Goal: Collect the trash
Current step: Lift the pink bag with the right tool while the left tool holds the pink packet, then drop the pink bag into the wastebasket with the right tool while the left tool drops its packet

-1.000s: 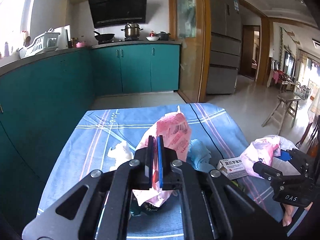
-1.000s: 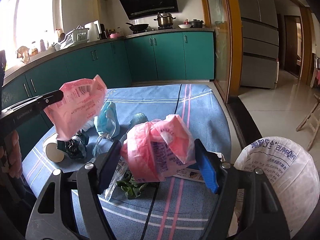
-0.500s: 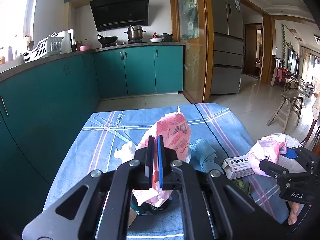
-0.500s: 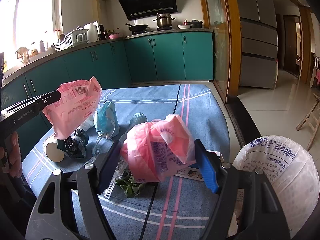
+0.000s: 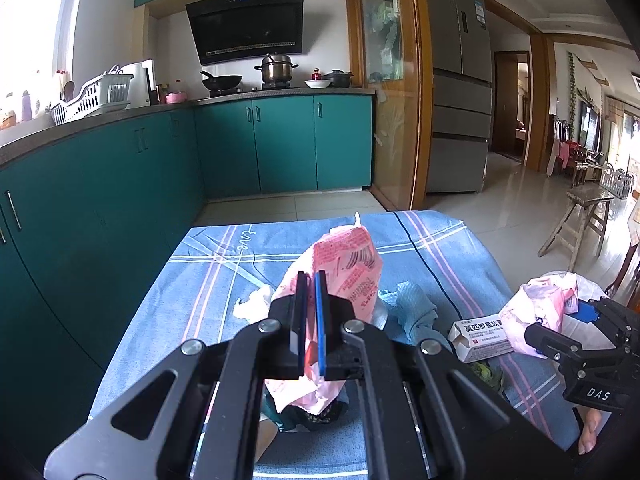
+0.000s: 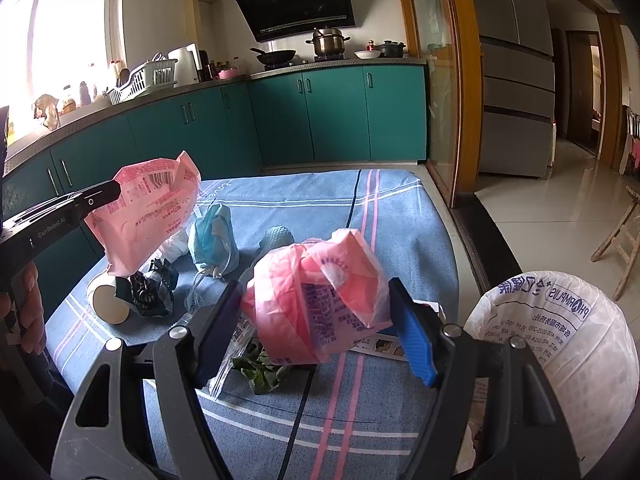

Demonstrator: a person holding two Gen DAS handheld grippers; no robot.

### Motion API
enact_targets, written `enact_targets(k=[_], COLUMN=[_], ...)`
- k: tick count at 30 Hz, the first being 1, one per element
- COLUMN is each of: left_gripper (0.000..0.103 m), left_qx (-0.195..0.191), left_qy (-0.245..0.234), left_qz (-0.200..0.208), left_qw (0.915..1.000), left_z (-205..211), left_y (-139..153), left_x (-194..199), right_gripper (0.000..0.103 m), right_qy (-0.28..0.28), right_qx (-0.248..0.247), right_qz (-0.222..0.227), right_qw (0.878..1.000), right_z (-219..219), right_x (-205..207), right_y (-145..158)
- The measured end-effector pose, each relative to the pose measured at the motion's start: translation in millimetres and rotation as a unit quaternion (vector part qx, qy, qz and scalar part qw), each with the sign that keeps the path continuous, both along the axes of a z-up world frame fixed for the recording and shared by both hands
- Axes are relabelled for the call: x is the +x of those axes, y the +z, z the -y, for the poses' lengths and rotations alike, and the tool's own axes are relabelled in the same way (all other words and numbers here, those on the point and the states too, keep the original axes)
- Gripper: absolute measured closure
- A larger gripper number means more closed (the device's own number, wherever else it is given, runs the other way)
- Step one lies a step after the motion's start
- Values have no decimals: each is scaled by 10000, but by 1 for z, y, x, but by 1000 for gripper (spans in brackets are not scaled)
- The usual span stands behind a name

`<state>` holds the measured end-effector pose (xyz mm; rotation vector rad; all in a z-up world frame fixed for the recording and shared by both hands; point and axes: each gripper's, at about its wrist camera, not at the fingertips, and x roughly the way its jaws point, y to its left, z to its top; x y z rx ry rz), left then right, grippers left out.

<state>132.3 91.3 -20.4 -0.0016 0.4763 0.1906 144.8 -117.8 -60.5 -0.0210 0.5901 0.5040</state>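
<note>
My left gripper (image 5: 309, 292) is shut on a flat pink plastic wrapper (image 5: 348, 268) and holds it up above the blue tablecloth (image 5: 224, 280). The wrapper also shows in the right wrist view (image 6: 148, 212), clamped by the left gripper (image 6: 108, 196). My right gripper (image 6: 316, 320) holds a crumpled pink plastic bag (image 6: 320, 300) between its wide-set fingers, above the table's right side. The bag and right gripper show at the far right of the left wrist view (image 5: 540, 312). A white bin bag (image 6: 560, 332) stands open beside the table at lower right.
On the cloth lie a blue crumpled mask (image 6: 214, 236), white tissue (image 5: 252, 300), a dark crumpled wrapper (image 6: 152, 288), a paper cup (image 6: 108, 304), green leaves (image 6: 260, 368), and a medicine box (image 5: 480, 336). Teal cabinets (image 5: 280, 144) run behind and left.
The left gripper has lifted the pink wrapper a little higher above the clutter. The right gripper holds its pink bag nearly still.
</note>
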Motion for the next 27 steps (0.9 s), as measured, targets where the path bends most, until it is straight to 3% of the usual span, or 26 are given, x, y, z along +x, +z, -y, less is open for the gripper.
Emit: enact_targets(k=[11,19,24,27], left_gripper=[99,99,99,99], left_qx=[-82,-114,-221,-467], left_qy=[42,-11,-54,-327], left_qz=[182,339,438,509], left_qw=[9998,9994,9988,9971], left_z=[-4,-4,-6,-3], left_y=[4,8,10,14], left_x=[-7,-12,-17,-15], right_gripper=[31,31,31,31], right_qy=[-20,-365,-892,-1404], right_qx=[5,211,352,653], right_qz=[69,190,460,373], right_qw=[10000,9989,9943,9872], right_z=[3,29,72,117], right_x=[-2,1,1,6], right_y=[1,9,24,29])
